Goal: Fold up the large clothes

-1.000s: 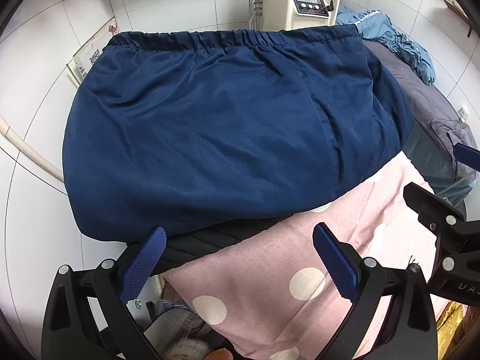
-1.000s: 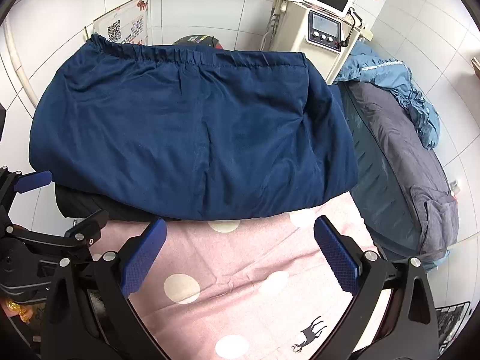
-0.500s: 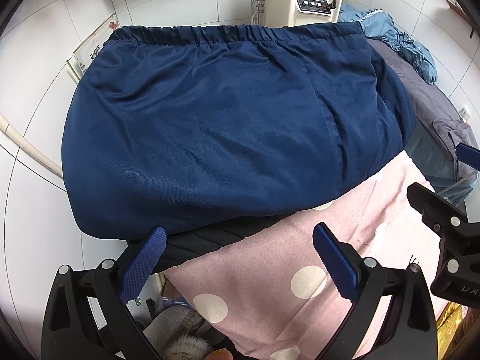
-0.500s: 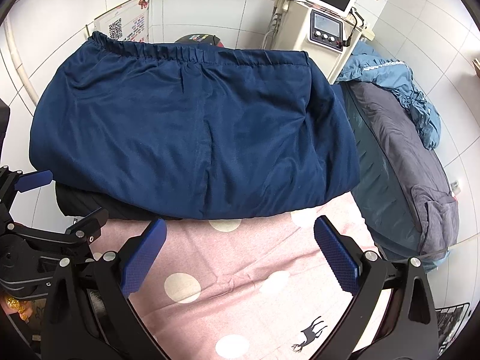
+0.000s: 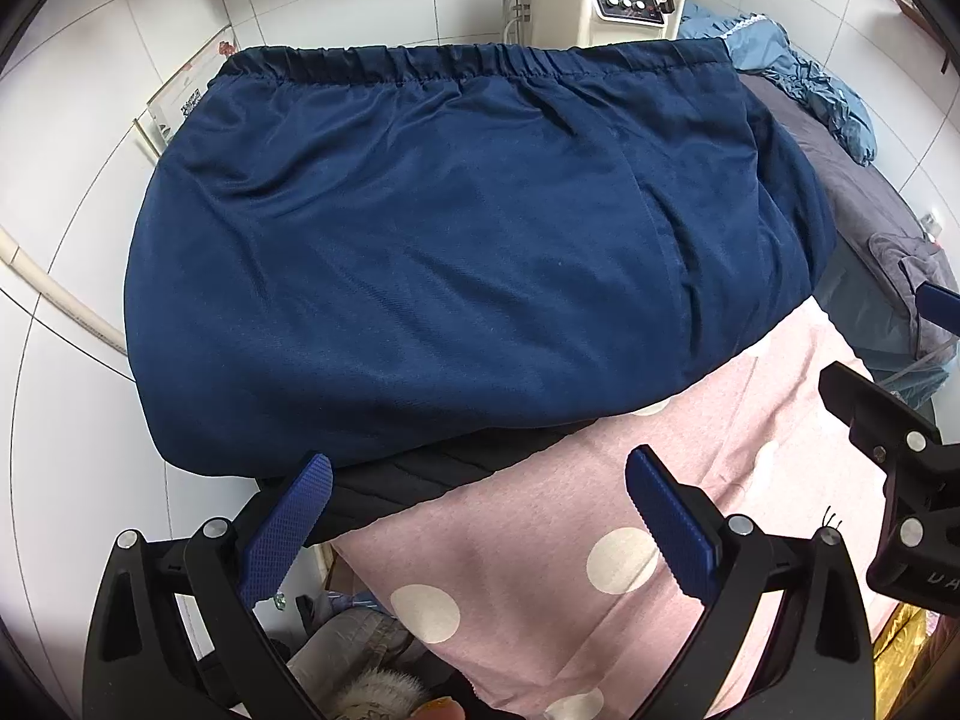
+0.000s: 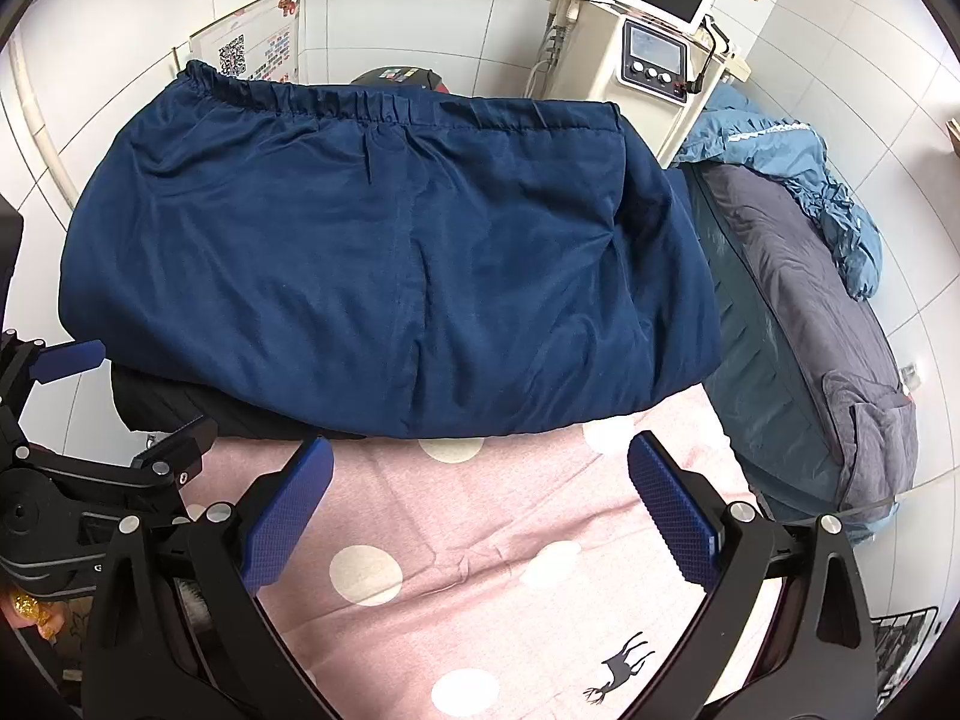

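Note:
A large navy garment (image 5: pixel 456 264) (image 6: pixel 384 276) with an elastic waistband along its far edge lies folded flat on top of a black folded garment (image 5: pixel 432 474) (image 6: pixel 174 402). Both rest on a pink polka-dot sheet (image 5: pixel 540 570) (image 6: pixel 480 540). My left gripper (image 5: pixel 480 516) hangs open over the near left corner of the pile, holding nothing. My right gripper (image 6: pixel 480 504) is open above the pink sheet, just short of the navy garment's near edge. Each gripper shows at the edge of the other's view.
A cream machine with a screen (image 6: pixel 648 42) stands behind the pile against the tiled wall. To the right lies a grey and teal bedding heap (image 6: pixel 810 312) with a light blue ruffled cloth (image 6: pixel 798 168). A poster (image 6: pixel 258 48) leans at the back left.
Both grippers have moved closer to the navy garment, which now fills more of each view. Both stay open.

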A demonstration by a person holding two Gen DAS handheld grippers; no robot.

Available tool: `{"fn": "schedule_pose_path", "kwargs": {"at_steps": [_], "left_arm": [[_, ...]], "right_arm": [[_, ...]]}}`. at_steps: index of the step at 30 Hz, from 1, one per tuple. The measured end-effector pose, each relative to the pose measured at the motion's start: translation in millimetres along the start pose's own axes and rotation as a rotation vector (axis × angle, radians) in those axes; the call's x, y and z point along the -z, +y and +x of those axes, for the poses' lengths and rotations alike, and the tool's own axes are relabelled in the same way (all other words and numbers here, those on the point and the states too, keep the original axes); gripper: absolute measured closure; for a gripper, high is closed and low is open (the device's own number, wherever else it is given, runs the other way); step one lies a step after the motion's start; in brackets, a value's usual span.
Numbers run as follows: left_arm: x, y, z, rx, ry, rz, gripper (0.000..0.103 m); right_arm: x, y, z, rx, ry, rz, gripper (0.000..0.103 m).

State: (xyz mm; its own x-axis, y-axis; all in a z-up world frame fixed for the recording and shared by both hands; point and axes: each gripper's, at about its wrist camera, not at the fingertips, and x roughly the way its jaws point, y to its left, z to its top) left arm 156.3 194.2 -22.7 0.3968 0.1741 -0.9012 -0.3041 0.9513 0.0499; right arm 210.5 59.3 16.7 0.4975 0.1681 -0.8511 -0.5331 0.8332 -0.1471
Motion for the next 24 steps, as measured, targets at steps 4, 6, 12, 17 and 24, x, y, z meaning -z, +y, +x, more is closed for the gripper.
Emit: {"fn": "schedule_pose_path", "kwargs": {"at_steps": [4, 6, 12, 17, 24], "left_arm": [[1.0, -0.3, 1.0, -0.001, 0.005, 0.004, 0.007], [0.6, -0.5, 1.6, -0.001, 0.005, 0.006, 0.007], [-0.6, -1.2, 3.4, -0.007, 0.010, 0.011, 0.007], [-0.7, -1.2, 4.3, -0.008, 0.011, 0.012, 0.007], [1.1, -1.6, 7.5, -0.017, 0.025, 0.017, 0.007]], "right_arm": [[0.9, 0.4, 0.1, 0.001, 0.001, -0.001, 0.006], [1.7, 0.5, -0.5, 0.001, 0.001, -0.001, 0.006], [2.3, -0.1, -1.3, 0.001, 0.001, 0.000, 0.006], [1.9, -0.1, -1.0, -0.001, 0.002, -0.001, 0.006], [2.8, 0.1, -0.7, 0.001, 0.004, -0.003, 0.006]]}}
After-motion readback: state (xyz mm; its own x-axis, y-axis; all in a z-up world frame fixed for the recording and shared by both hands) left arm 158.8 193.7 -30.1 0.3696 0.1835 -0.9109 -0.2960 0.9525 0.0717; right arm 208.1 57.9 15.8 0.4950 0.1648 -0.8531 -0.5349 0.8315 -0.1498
